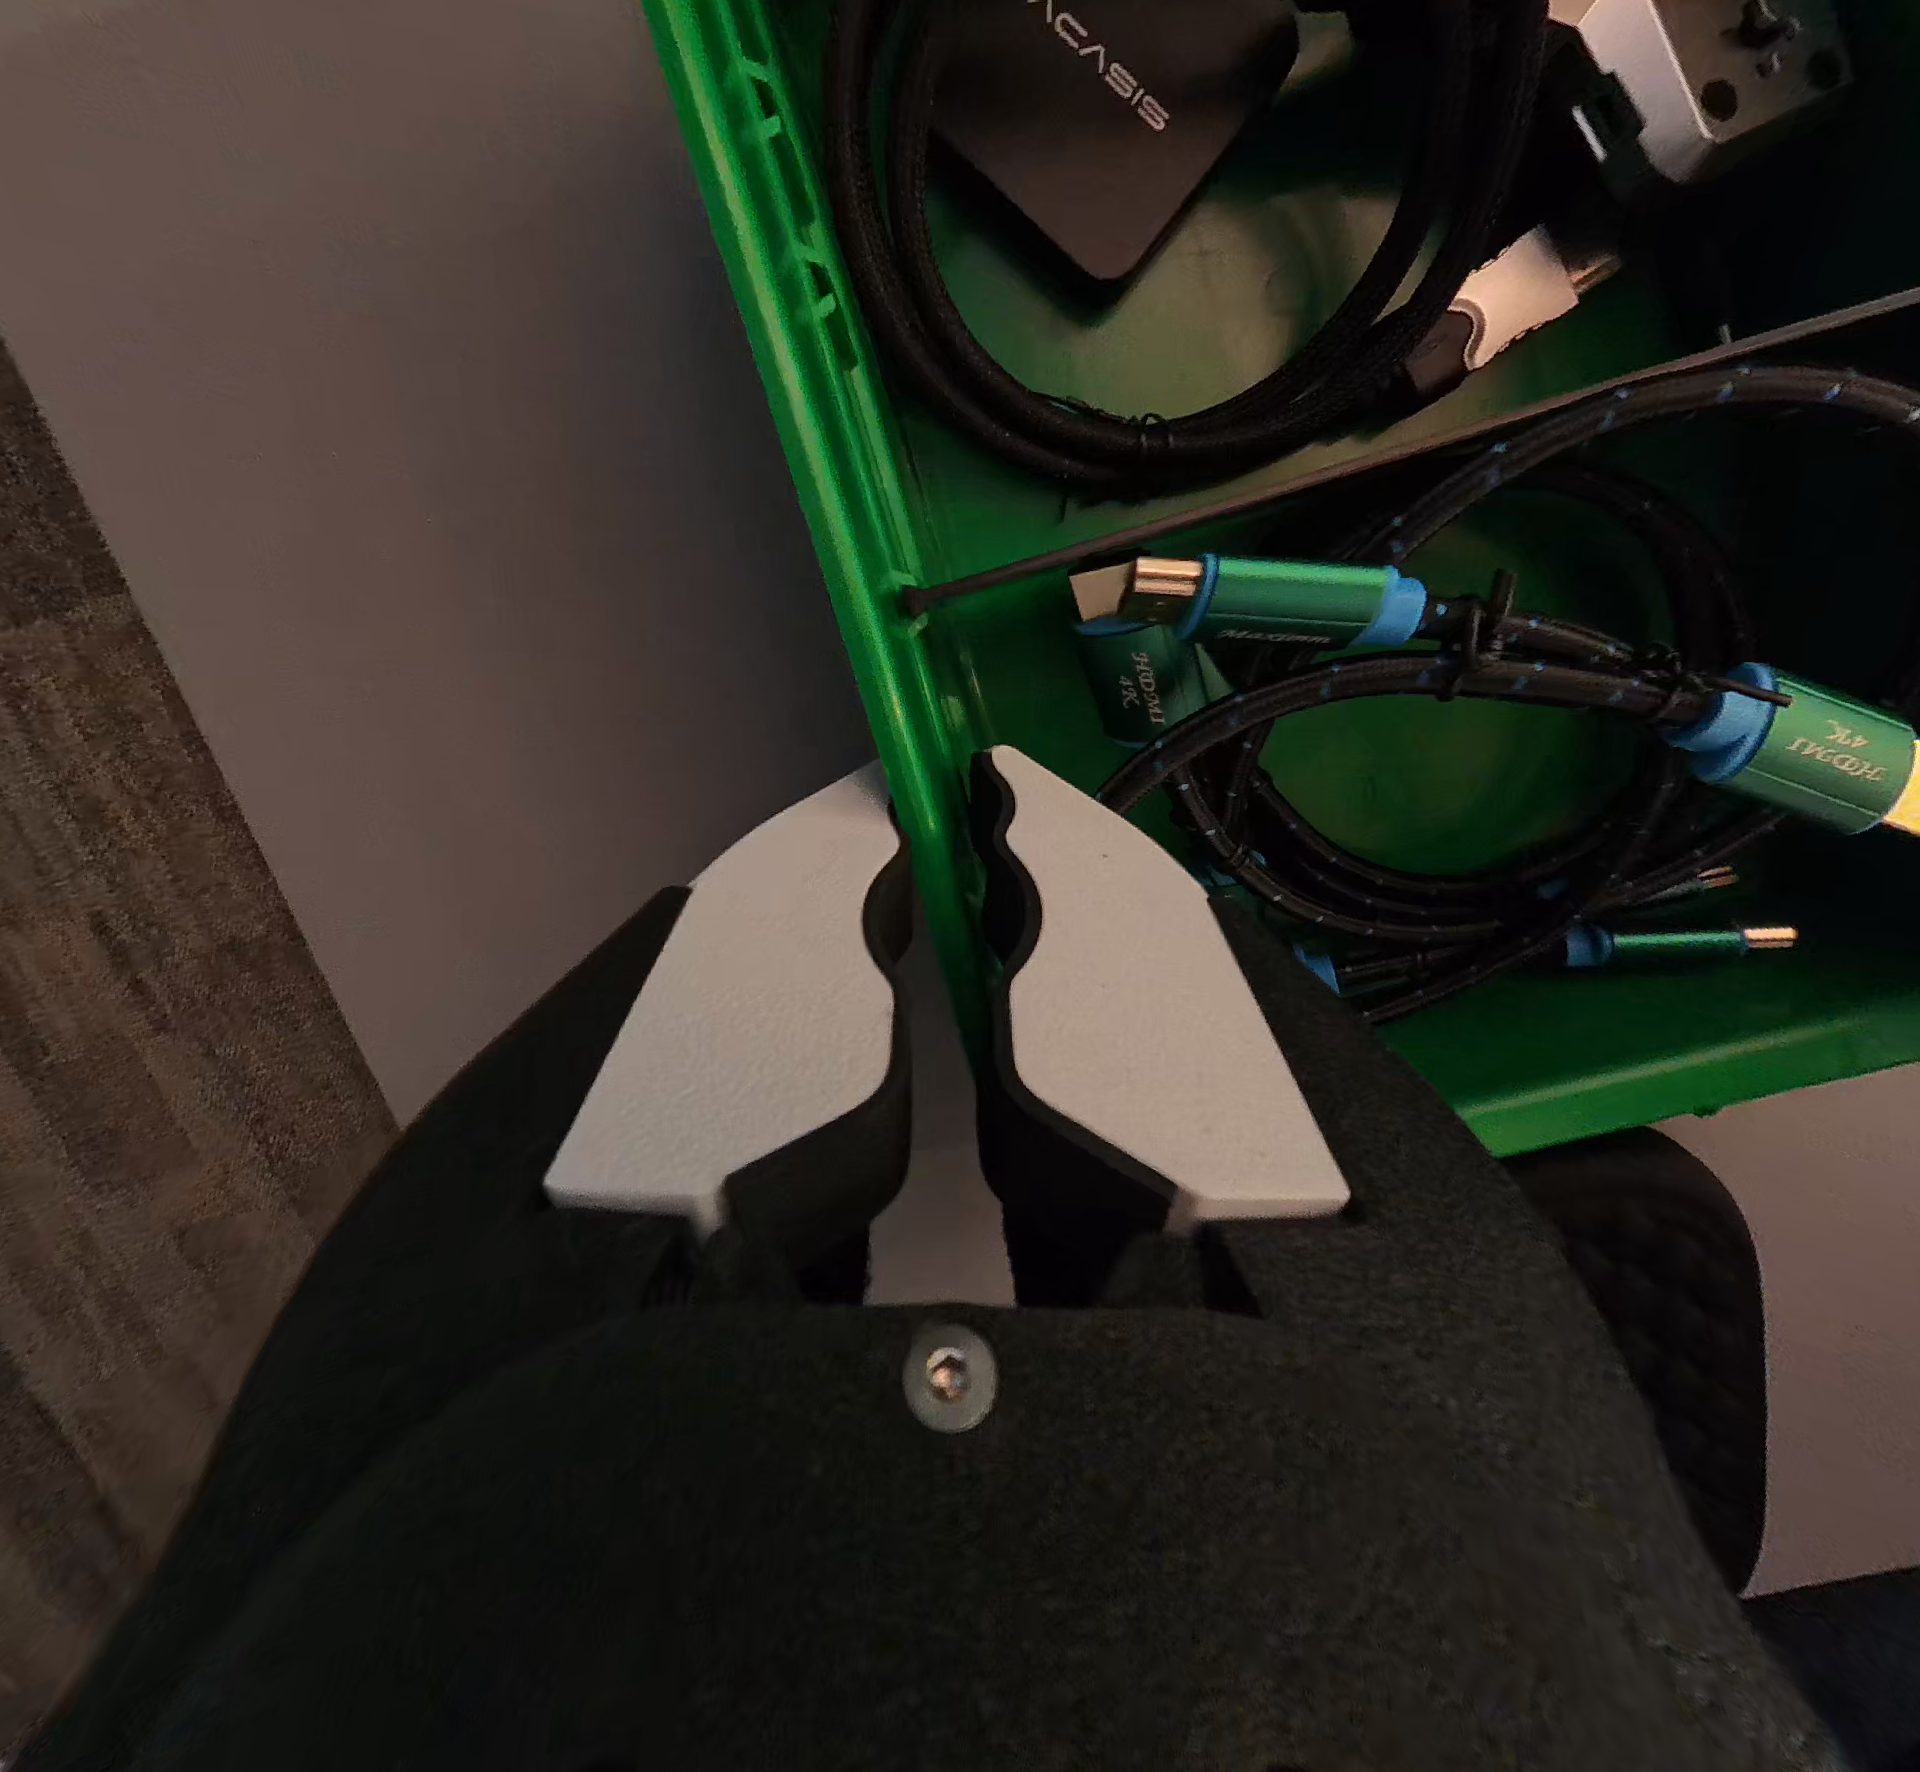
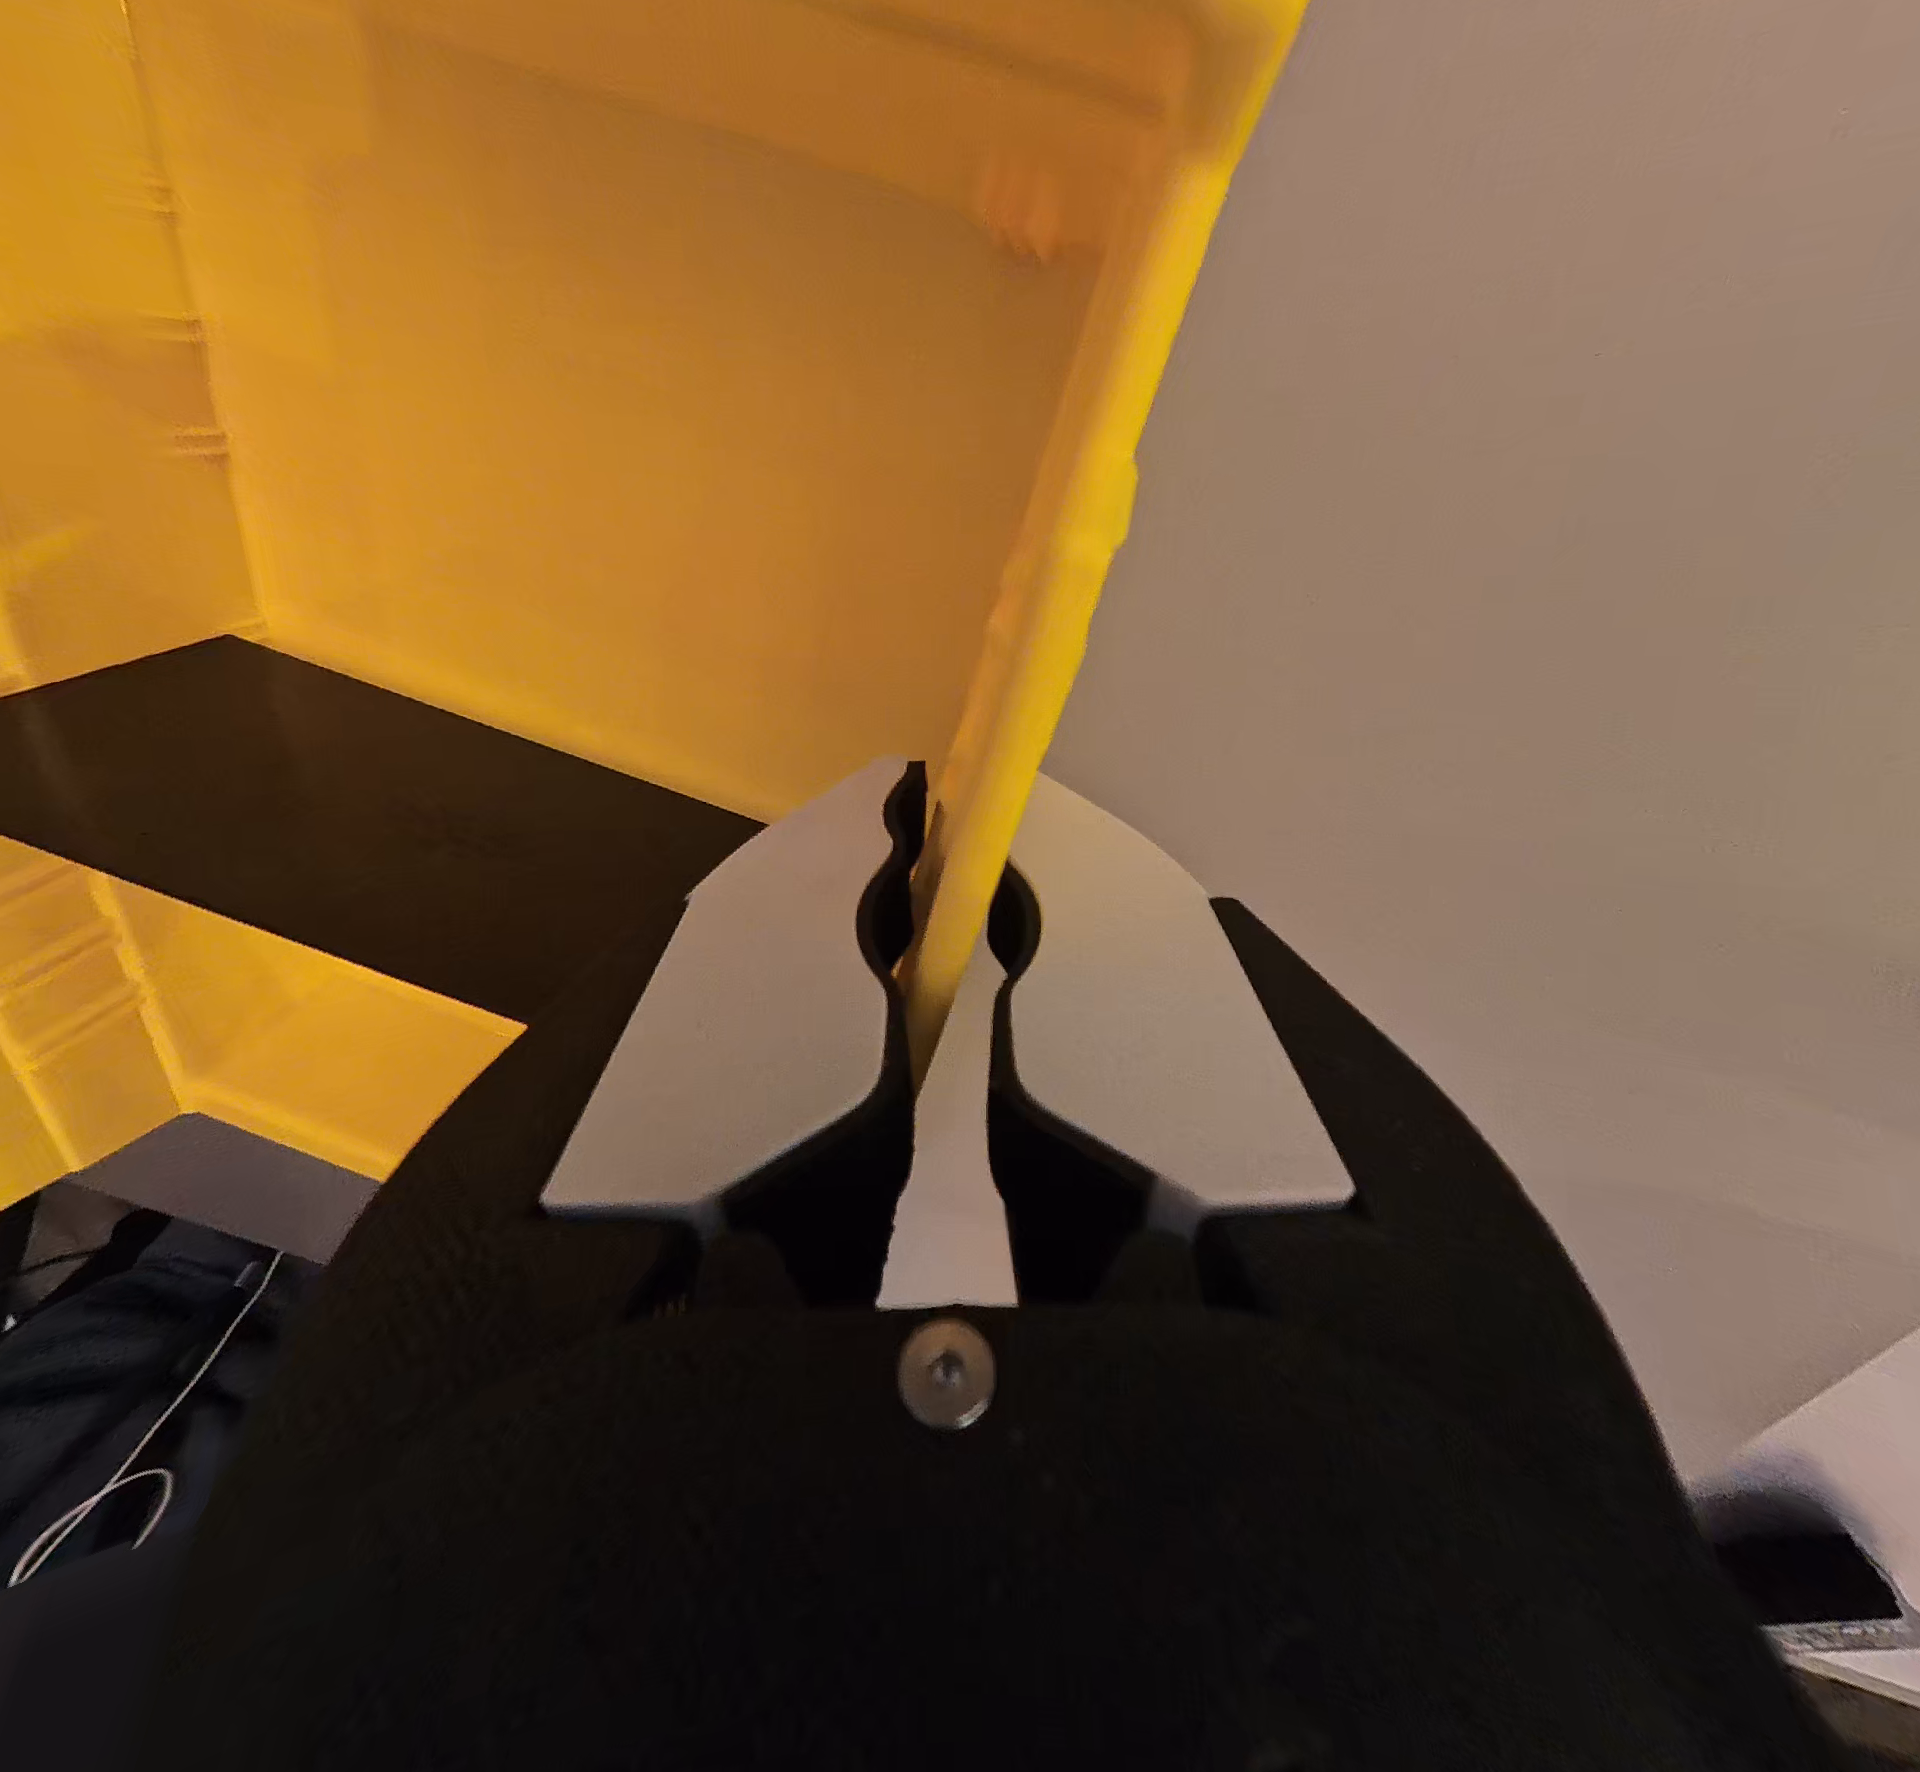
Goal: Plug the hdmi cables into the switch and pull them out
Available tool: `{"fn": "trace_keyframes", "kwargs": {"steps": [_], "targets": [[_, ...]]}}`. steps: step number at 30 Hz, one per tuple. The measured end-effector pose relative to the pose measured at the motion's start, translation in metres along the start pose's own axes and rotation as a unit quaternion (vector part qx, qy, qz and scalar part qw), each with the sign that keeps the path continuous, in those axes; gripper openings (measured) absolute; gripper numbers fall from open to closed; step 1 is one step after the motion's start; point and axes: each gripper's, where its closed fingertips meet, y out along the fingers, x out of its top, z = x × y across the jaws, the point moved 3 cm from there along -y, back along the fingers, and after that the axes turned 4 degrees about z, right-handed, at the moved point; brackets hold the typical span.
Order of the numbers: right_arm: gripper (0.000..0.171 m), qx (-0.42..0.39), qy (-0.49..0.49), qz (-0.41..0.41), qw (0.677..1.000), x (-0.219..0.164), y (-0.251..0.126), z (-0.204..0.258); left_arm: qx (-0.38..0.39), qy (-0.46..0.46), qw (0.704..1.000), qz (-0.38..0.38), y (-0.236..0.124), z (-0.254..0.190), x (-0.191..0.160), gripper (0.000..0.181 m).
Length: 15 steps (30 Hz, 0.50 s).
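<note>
The left gripper [image 1: 940,849] is clamped on the green bin's [image 1: 1621,1057] side wall, the right gripper [image 2: 961,875] on the yellow bin's [image 2: 1195,288] wall. The hdmi cables [image 1: 1455,683] lie coiled in the green bin's near compartment; they look light and floppy, so grasp the stiff green plug [image 1: 1299,602].

Wrist views close above bins, no overlap
</note>
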Motion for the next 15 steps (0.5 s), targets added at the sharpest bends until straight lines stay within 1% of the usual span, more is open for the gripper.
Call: {"fn": "trace_keyframes", "kwargs": {"steps": [4,7,8,9,10,12,13,15], "targets": [[0.013,0.017,-0.007,-0.022,1.0,0.0,-0.001,0.002,-0.017,-0.008,1.0,-0.016,0.001,0.003,0.001,0.007],[0.02,0.044,-0.019,-0.054,0.997,0.001,-0.005,0.003,-0.027,-0.003,0.999,-0.028,-0.001,0.002,-0.001,0.007],[0.022,0.05,-0.026,-0.072,0.996,0.002,-0.009,0.004,-0.026,0.004,0.999,-0.035,-0.003,0.002,-0.001,0.01],[0.023,0.052,-0.031,-0.092,0.994,0.003,-0.015,0.004,-0.016,0.01,0.999,-0.048,-0.008,0.004,-0.001,0.016],[0.022,0.05,-0.033,-0.116,0.991,0.005,-0.024,0.003,-0.007,0.013,0.998,-0.068,-0.014,0.006,0.0,0.023],[0.022,0.029,-0.038,-0.174,0.984,0.007,-0.047,-0.001,-0.003,0.022,0.992,-0.122,-0.033,0.005,0.006,0.022],[0.022,0.011,-0.04,-0.209,0.977,0.007,-0.063,-0.003,-0.011,0.031,0.987,-0.156,-0.045,0.002,0.009,0.026],[0.023,-0.022,-0.059,-0.303,0.951,0.008,-0.101,0.002,-0.065,0.061,0.969,-0.229,-0.07,-0.015,0.015,0.029]]}}
